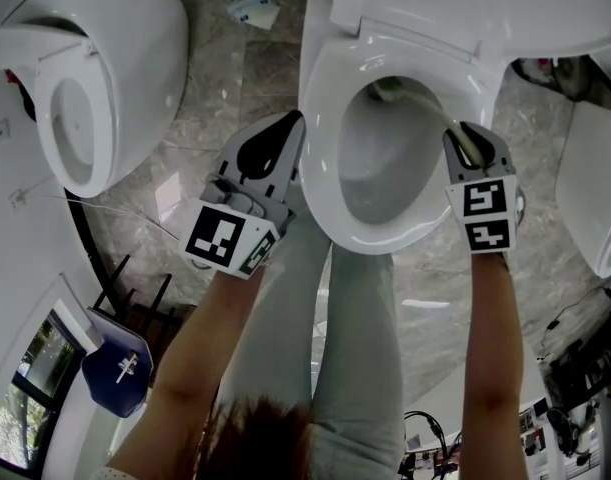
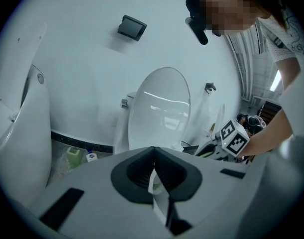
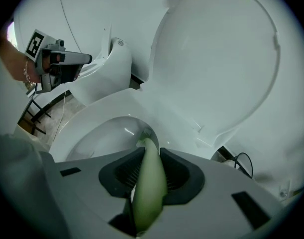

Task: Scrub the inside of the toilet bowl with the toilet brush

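The white toilet (image 1: pixel 320 168) stands open, with its lid (image 3: pixel 221 59) raised against the wall. My right gripper (image 1: pixel 467 136) hangs over the bowl's right rim, shut on the pale green handle of the toilet brush (image 3: pixel 149 183). The handle slants down into the bowl (image 3: pixel 102 138), and the brush head (image 1: pixel 388 90) lies against the inner wall at the back. My left gripper (image 1: pixel 293 123) is just outside the left rim, shut with nothing held. In the left gripper view its jaws (image 2: pixel 153 156) face the lid (image 2: pixel 159 108).
A second toilet (image 1: pixel 75 98) stands to the left and another white fixture (image 1: pixel 595 188) to the right. Bottles (image 1: pixel 253 6) lie on the marble floor by the wall. A black rack (image 1: pixel 135 288) is at lower left, cables (image 1: pixel 430 433) at lower right. The person's legs (image 1: pixel 355 348) are before the bowl.
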Demonstrator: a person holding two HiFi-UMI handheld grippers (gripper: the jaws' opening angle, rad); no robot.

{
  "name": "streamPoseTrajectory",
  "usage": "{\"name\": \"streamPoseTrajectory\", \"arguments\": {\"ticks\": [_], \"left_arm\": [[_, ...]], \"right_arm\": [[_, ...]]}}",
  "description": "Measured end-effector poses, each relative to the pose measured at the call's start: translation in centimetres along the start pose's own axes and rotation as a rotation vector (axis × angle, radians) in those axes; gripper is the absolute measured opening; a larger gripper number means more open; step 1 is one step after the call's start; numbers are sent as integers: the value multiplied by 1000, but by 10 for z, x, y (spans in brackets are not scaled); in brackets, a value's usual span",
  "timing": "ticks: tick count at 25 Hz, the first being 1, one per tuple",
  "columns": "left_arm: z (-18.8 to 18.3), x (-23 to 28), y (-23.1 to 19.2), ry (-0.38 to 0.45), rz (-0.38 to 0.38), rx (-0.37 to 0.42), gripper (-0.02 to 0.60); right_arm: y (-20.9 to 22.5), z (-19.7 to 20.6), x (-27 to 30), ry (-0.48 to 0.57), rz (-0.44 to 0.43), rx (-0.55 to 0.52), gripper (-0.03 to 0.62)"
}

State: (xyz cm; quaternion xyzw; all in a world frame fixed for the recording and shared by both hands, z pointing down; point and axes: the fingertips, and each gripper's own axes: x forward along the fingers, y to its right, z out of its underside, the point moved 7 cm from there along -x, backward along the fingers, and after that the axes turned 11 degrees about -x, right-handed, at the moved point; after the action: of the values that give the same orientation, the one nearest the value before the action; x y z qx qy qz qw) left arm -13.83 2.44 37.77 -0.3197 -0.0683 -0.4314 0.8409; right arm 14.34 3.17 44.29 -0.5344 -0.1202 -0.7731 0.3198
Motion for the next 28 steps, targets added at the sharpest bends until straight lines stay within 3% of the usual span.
{"name": "streamPoseTrajectory", "arguments": {"ticks": [18, 28], "left_arm": [[1, -9, -8, 17, -23, -6, 3], [1, -6, -1, 14, -14, 2, 3]], "right_arm": [[-34, -2, -3, 50, -93, 246, 109], [-61, 14, -13, 38, -152, 204, 107]]}}
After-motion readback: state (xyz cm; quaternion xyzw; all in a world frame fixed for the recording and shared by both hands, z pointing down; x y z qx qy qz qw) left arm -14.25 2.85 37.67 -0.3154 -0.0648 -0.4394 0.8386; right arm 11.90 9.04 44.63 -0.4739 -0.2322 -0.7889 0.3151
